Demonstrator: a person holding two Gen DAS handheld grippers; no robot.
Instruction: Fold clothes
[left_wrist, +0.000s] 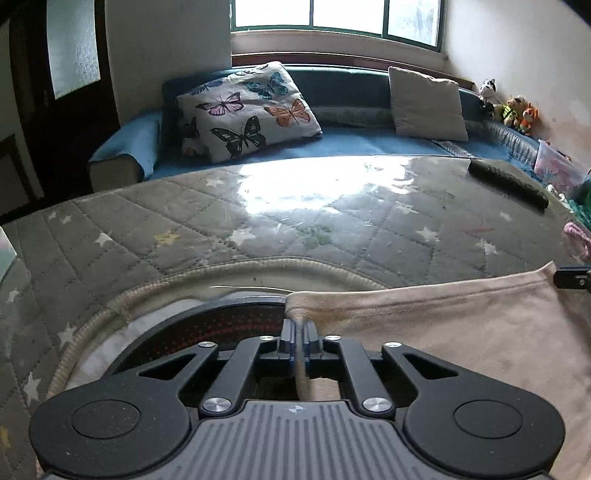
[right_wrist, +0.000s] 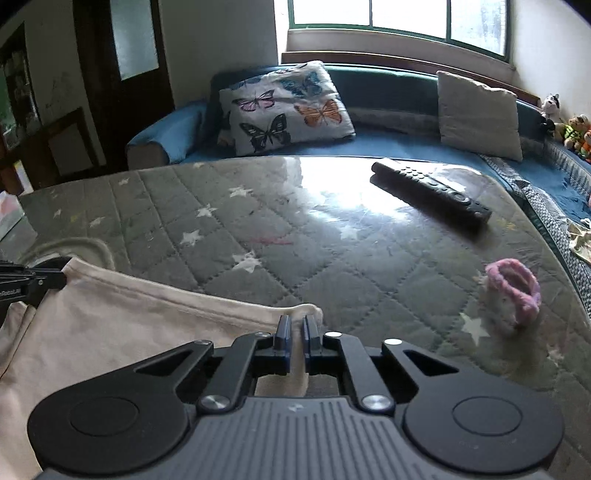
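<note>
The beige garment (left_wrist: 461, 332) lies at the near edge of the tabletop (left_wrist: 258, 206), its top hem stretched between two corners, probably so it can be lifted and folded evenly. The left tongs (left_wrist: 298, 326) are clamped on the left corner, nearly closed. The right tongs (right_wrist: 296, 325) pinch the right corner likewise. A remote (right_wrist: 432, 192) and pink knit piece (right_wrist: 513, 291) lie well apart.

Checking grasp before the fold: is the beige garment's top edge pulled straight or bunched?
Pulled fairly straight: the beige garment's hem spans between left tongs and right tongs, each shut on a corner.
</note>
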